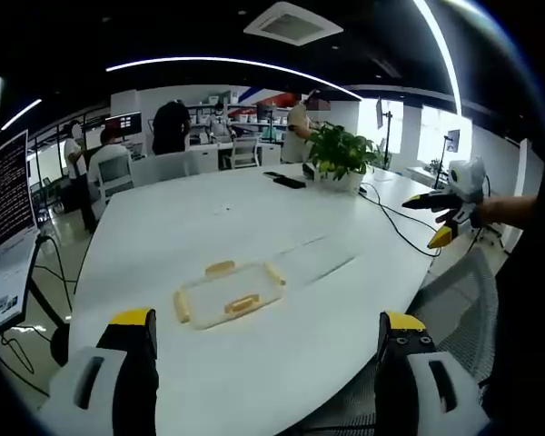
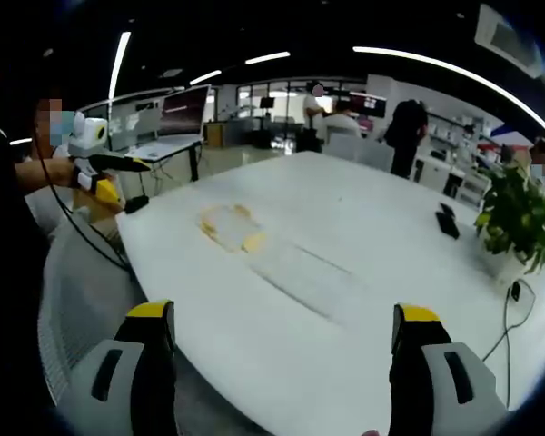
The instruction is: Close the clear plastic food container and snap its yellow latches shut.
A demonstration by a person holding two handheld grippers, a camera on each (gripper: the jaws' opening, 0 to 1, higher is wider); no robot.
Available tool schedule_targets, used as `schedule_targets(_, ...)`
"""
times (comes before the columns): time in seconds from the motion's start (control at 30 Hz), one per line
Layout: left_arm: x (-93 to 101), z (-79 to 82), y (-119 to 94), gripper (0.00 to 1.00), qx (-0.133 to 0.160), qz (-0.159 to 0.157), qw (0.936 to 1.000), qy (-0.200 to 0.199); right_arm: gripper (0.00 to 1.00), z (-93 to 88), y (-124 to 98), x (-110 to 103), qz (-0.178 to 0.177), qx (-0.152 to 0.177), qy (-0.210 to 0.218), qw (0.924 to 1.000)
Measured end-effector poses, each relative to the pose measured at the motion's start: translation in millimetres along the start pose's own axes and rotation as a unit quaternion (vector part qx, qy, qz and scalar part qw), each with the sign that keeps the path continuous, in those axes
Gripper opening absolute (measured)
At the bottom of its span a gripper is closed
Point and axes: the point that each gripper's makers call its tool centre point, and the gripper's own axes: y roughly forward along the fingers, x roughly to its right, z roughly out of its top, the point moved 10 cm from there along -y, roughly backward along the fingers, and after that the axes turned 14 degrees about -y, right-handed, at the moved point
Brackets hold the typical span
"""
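A clear plastic food container [image 1: 227, 292] with yellow latches lies flat on the white table [image 1: 254, 218], its lid on. In the left gripper view it sits just ahead of my left gripper [image 1: 268, 341], which is open and holds nothing. My right gripper [image 1: 447, 218] shows at the right of that view, off the table's edge. In the right gripper view the container [image 2: 229, 227] lies far ahead on the left side of the table [image 2: 345, 236]. My right gripper [image 2: 286, 341] is open and holds nothing. My left gripper [image 2: 104, 168] appears at the far left there.
A potted plant [image 1: 338, 156] stands at the table's far end, with a dark flat device [image 1: 288, 181] and a black cable [image 1: 395, 222] beside it. Monitors [image 1: 4, 195] stand on a desk to the left. Several people and chairs are in the background. The plant [image 2: 520, 218] is on the right.
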Motion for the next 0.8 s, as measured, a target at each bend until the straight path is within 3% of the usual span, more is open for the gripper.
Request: schedule_targets(0.8,-0.3,-0.4,-1.2,0.99,-0.003,-0.002,1.0000,0.006,0.98,1.0,-1.0,0.1,0.002,0.000,-0.004,1.0000)
